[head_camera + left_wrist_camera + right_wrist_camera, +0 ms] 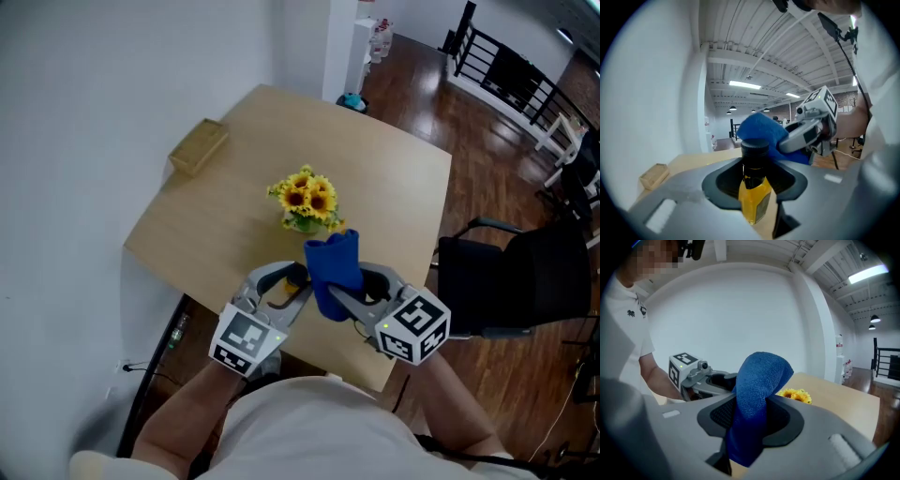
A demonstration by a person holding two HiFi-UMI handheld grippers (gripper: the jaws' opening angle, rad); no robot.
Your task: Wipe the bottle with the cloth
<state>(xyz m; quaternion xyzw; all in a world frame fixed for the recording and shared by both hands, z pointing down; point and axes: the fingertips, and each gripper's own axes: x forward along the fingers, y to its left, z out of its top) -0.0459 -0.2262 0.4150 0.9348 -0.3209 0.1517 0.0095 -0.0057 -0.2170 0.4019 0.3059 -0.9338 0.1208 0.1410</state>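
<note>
My left gripper (754, 187) is shut on a small bottle (754, 197) of yellow liquid with a black cap (755, 149). My right gripper (750, 423) is shut on a blue cloth (757, 394), which stands up between its jaws. In the head view both grippers meet over the table's near edge, and the blue cloth (333, 265) covers the bottle there. From the left gripper view the cloth (761, 129) sits against the far side of the cap. The left gripper (281, 291) is on the left and the right gripper (352, 300) on the right.
A small pot of yellow sunflowers (307, 200) stands mid-table, just beyond the grippers. A tan box (198, 146) lies at the wooden table's (394, 178) far left edge. A black chair (525, 277) is to the right, a white wall to the left.
</note>
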